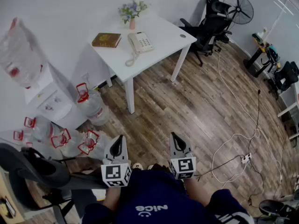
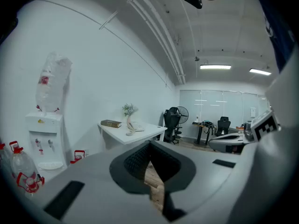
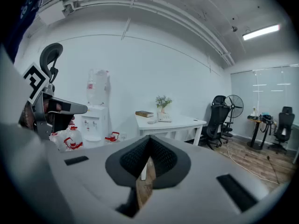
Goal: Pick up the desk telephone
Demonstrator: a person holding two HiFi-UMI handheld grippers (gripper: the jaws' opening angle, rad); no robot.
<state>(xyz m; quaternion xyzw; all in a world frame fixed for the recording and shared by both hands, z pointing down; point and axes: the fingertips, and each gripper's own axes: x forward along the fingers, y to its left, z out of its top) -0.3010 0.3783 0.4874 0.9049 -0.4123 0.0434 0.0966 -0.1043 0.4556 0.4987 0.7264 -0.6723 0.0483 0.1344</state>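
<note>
A beige desk telephone [image 1: 140,42] with a curled cord sits on a small white table [image 1: 163,41] far across the room; it also shows small in the right gripper view [image 3: 164,117] and the left gripper view [image 2: 136,126]. My left gripper [image 1: 117,145] and right gripper [image 1: 177,142] hang side by side close to my body, well short of the table. Both are shut with nothing between their fingers, as the left gripper view [image 2: 150,146] and right gripper view [image 3: 150,142] show.
A brown book [image 1: 106,40] and a vase of flowers [image 1: 132,12] share the table. A water dispenser [image 1: 44,92] and several water bottles [image 1: 91,101] stand at the left. Office chairs [image 1: 210,20], a fan [image 1: 238,7] and white cables [image 1: 233,139] lie on the wooden floor to the right.
</note>
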